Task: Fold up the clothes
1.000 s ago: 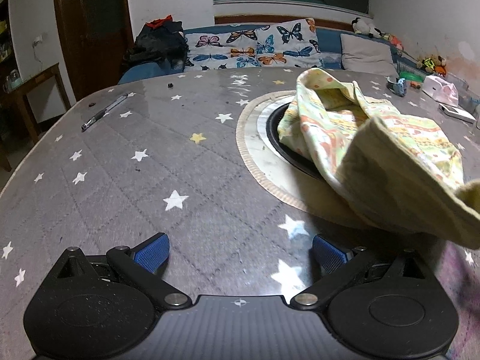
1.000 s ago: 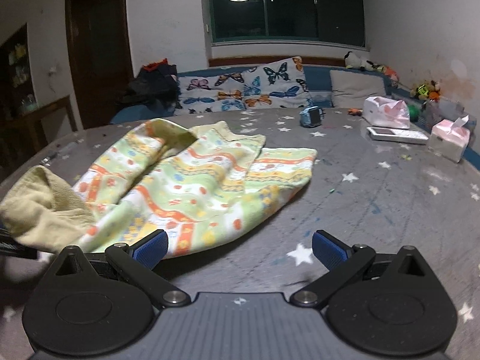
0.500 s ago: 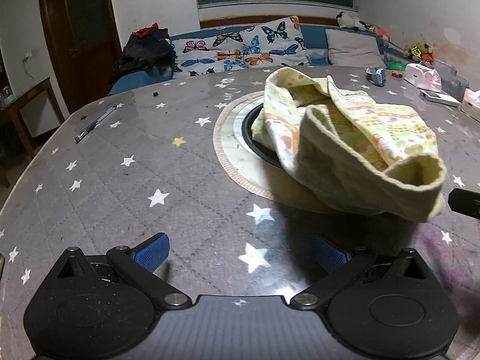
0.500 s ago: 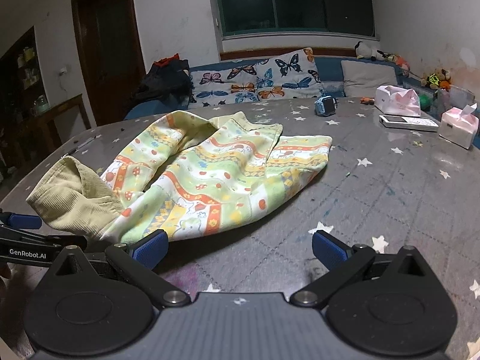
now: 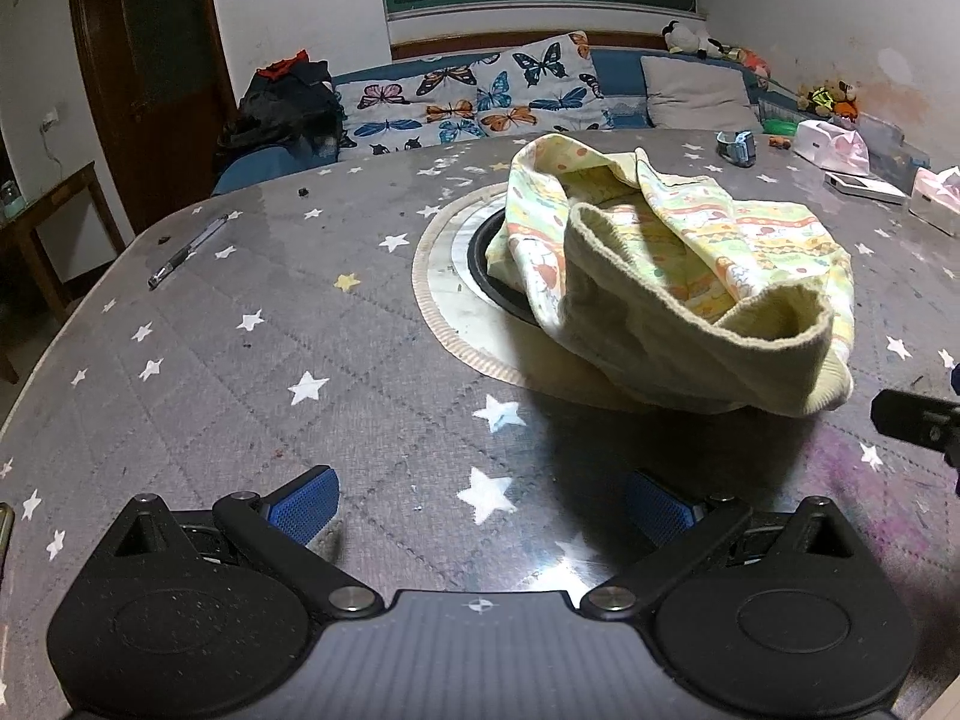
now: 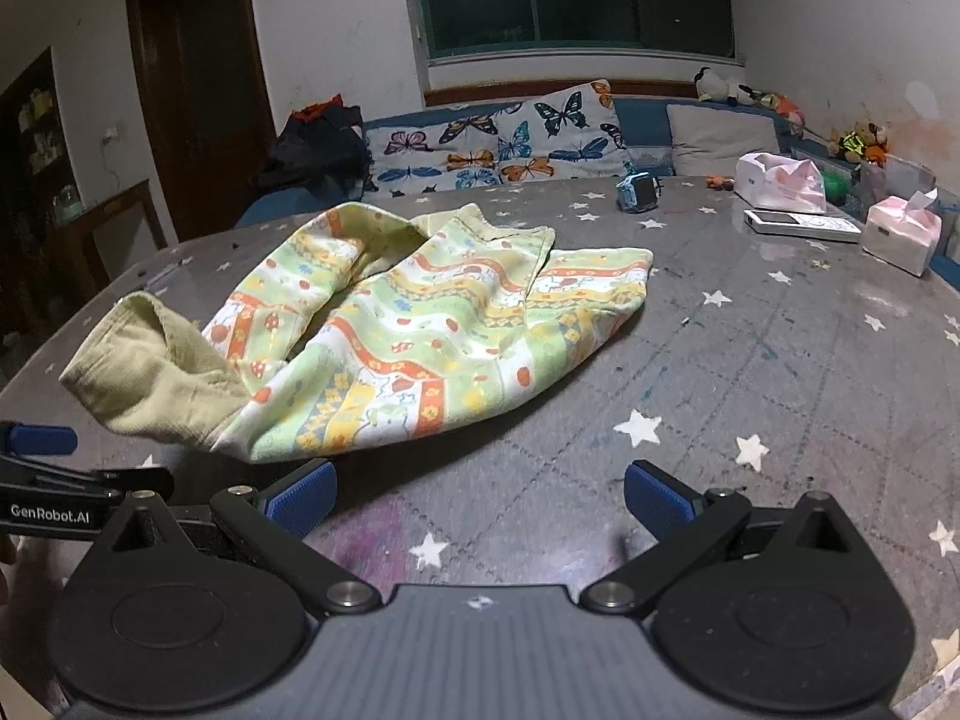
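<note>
A small patterned garment [image 5: 678, 276] in yellow, green and orange, with a plain yellow ribbed band, lies crumpled on the grey star-print table [image 5: 270, 360]. It partly covers a round dark inset [image 5: 480, 264] at the table's middle. It also shows in the right wrist view [image 6: 420, 336], with the band [image 6: 150, 378] at its left end. My left gripper [image 5: 480, 507] is open and empty, short of the garment. My right gripper [image 6: 477, 498] is open and empty, just in front of the garment's near edge. The left gripper's side shows in the right wrist view [image 6: 54, 480].
A pen [image 5: 186, 252] lies at the table's far left. A blue watch [image 6: 639, 192], tissue packs [image 6: 780, 180], a white remote [image 6: 801, 225] and toys sit at the far right. A sofa with butterfly cushions [image 5: 474, 102] stands behind the table.
Both grippers have pulled back from the garment and risen a little. The yellow band, lifted earlier, now rests on the table. Both stay open.
</note>
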`<action>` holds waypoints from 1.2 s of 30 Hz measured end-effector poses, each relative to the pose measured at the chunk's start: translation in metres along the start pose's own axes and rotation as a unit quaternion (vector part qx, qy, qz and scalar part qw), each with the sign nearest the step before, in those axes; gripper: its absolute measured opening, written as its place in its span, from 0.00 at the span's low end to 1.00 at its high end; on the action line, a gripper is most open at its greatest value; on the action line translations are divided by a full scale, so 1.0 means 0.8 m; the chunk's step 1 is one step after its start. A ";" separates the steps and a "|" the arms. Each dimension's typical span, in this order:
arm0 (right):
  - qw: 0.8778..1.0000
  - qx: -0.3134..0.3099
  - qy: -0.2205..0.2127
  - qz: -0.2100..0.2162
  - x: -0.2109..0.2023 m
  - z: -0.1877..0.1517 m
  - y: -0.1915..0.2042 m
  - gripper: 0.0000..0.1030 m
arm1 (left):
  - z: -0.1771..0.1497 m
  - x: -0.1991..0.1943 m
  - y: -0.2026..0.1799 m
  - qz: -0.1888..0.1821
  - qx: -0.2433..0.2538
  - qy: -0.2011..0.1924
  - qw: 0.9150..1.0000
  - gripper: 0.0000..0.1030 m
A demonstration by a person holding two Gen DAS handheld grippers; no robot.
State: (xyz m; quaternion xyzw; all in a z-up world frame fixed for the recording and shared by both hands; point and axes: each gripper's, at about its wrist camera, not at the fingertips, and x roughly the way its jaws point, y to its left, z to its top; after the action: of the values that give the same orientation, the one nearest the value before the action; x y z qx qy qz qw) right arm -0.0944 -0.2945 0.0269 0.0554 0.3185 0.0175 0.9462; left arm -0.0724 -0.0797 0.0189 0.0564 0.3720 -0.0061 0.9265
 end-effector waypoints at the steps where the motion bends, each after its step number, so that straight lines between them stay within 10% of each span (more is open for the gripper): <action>1: 1.000 -0.001 0.001 0.000 0.000 0.000 0.001 1.00 | 0.000 0.000 0.000 0.000 0.000 0.001 1.000 1.00; 36: 0.999 -0.034 0.016 0.004 0.004 0.014 0.007 1.00 | 0.016 0.006 0.010 0.011 -0.006 0.017 1.000 1.00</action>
State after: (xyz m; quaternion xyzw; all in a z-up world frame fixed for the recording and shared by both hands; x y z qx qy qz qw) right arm -0.0846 -0.2895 0.0346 0.0243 0.3325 0.0333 0.9422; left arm -0.0595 -0.0728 0.0252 0.0550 0.3867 0.0074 0.9205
